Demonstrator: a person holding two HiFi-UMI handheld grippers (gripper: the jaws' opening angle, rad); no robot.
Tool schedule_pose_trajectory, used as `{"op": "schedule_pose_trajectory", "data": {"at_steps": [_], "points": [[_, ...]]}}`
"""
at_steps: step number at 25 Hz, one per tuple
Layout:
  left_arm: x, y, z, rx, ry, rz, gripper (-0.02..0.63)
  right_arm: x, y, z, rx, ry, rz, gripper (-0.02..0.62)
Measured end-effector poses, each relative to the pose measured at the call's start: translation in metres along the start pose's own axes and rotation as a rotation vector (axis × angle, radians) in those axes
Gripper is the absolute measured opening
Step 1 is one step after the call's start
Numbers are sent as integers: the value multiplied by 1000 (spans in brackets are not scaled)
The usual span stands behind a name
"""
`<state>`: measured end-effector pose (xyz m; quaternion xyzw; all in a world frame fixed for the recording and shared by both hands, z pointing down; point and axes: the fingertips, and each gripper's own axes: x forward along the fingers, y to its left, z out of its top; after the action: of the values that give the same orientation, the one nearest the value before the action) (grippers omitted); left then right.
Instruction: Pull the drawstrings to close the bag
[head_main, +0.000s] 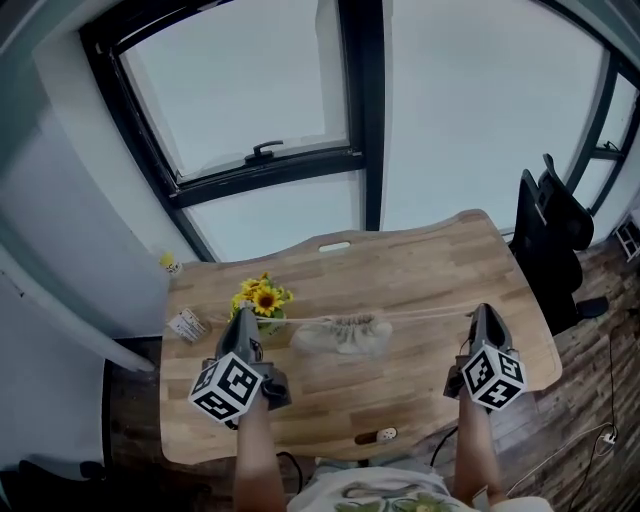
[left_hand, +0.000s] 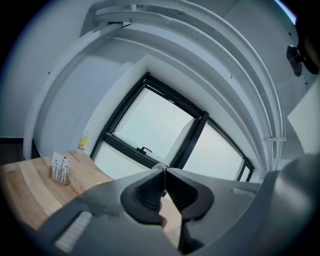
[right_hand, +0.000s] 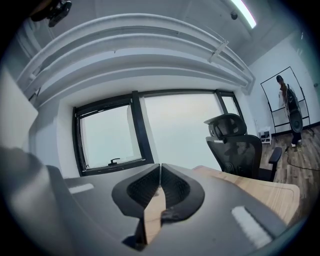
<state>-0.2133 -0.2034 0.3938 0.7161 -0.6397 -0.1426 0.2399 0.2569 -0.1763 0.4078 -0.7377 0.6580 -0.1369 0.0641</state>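
While our left tool (head_main: 241, 317) and right tool (head_main: 480, 311) each clamp a taut white drawstring (head_main: 430, 315), the pale fabric bag (head_main: 345, 335) stretches between them over the wooden desk (head_main: 420, 260).

L gripper (left_hand: 164, 171): jaws pressing together, pinching a pale bit of drawstring (left_hand: 159, 165) at the tips.
Pointing twd a black-framed window (left_hand: 150, 125); wooden table (left_hand: 25, 185) showing lower left w/ a small card box (left_hand: 60, 167) standing on it, small yellow bottle (left_hand: 82, 144) sitting beyond, nr the window.
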Motion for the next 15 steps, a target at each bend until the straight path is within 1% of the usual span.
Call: {"op": "schedule_pose_trajectory", "data": {"at_steps": [5,15], "points": [[-3,0,5,11,-9,-7,15,1,5,1,-12,3,8,12],[-3,-1,4,21,9,-21,15,-1,6,6,-44,16,3,11]]}}
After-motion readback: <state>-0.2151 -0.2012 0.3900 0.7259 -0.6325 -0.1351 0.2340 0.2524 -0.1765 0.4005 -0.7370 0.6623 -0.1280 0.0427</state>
